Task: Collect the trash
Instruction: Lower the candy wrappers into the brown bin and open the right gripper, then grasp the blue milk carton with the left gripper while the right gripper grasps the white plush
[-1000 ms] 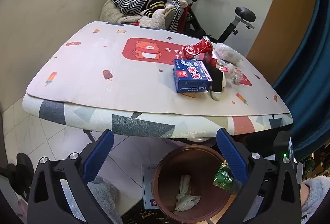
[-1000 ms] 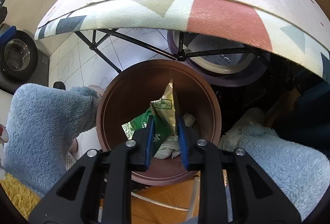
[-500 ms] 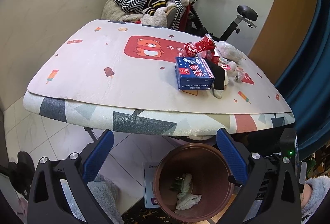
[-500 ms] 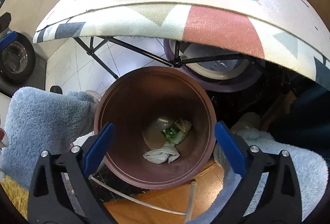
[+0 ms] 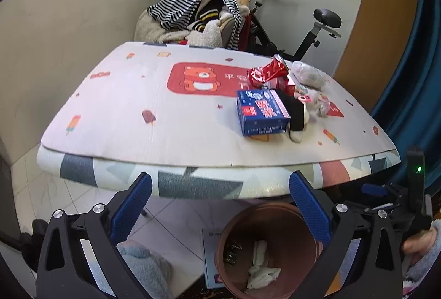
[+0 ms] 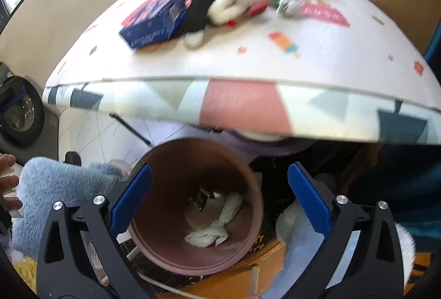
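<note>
Both your grippers, left and right, hang empty with jaws wide apart over the one brown bin, which sits on the floor below the table edge to catch drops. The bin holds one white wad and one green wrapper, while one blue box, one red can and a few blurred scraps wait on the table.

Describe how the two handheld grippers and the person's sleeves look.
The left gripper and right gripper match: black angular linkage arms with silver screw heads, each ending in two ribbed blue pads. The left wrist view shows a black upright part with a green light. Sleeves are fluffy light-blue fleece.
</note>
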Demonstrator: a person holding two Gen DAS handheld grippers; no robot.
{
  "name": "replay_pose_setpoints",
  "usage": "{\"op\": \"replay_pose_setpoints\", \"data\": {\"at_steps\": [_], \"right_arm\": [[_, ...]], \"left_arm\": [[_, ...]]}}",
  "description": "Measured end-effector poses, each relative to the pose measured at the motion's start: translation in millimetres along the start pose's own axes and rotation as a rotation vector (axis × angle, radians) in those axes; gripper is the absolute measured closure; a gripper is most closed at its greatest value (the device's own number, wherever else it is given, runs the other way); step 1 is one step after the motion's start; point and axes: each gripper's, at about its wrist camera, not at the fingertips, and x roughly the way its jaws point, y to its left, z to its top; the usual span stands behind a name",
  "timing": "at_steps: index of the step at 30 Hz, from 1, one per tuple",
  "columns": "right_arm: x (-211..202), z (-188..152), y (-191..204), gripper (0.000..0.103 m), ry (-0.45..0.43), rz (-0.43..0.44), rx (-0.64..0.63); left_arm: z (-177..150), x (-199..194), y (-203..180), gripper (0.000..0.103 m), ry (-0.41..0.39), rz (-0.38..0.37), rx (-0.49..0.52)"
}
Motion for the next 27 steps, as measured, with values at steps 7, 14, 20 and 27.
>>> {"op": "replay_pose_setpoints", "data": {"at_steps": [7, 14, 20, 27], "right_arm": [[-17, 30, -25, 0.006, -0.098, -0.006, 0.014], [-18, 60, -46, 0.006, -0.115, -0.047, 0.035], [-16, 75, -56, 0.006, -0.137, -0.116, 0.026], [-12, 91, -74, 0.006, -0.136, -0.133, 0.037]], "left_arm": [[19, 15, 1, 0.006, 0.013, -0.021, -0.003], [49, 57, -21, 0.006, 0.099, -0.133, -0.011], [80, 107, -57, 0.006, 0.158, -0.125, 0.057], [104, 168, -69, 0.006, 0.225, -0.110, 0.031]]}}
